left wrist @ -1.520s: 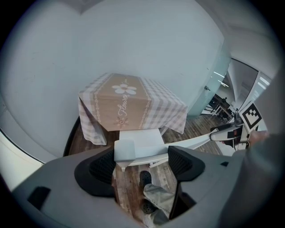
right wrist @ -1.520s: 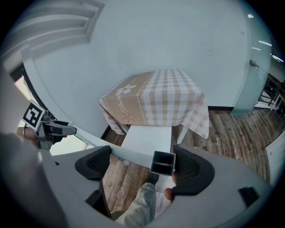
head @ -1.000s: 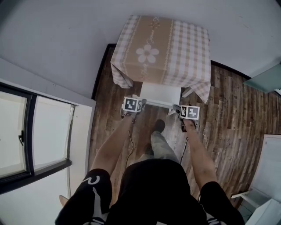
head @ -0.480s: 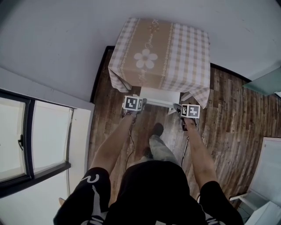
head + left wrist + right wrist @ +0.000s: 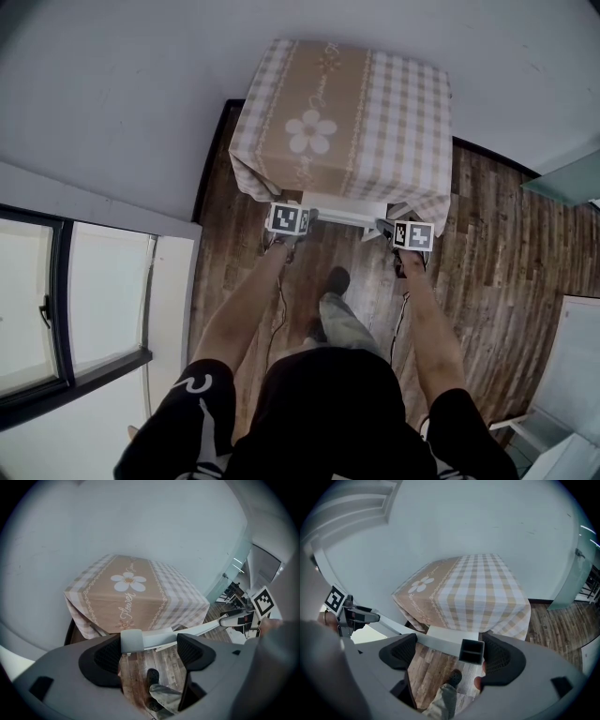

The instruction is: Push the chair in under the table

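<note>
The table under a beige checked cloth with a flower print stands against the wall. Only the back edge of the white chair shows at the cloth's near hem. My left gripper is at the left end of the chair's top rail and my right gripper at the right end. In the left gripper view the rail crosses the open left gripper, its end beside the left pad. In the right gripper view the rail's hollow end sits inside the open right gripper.
Dark wood floor surrounds the table. A window and its white sill lie to the left. White furniture stands at the lower right. The person's shoe is just behind the chair, and cables hang from both grippers.
The chair has slid further under the table, so less of its seat shows. Both grippers moved forward with it, and the person stepped closer.
</note>
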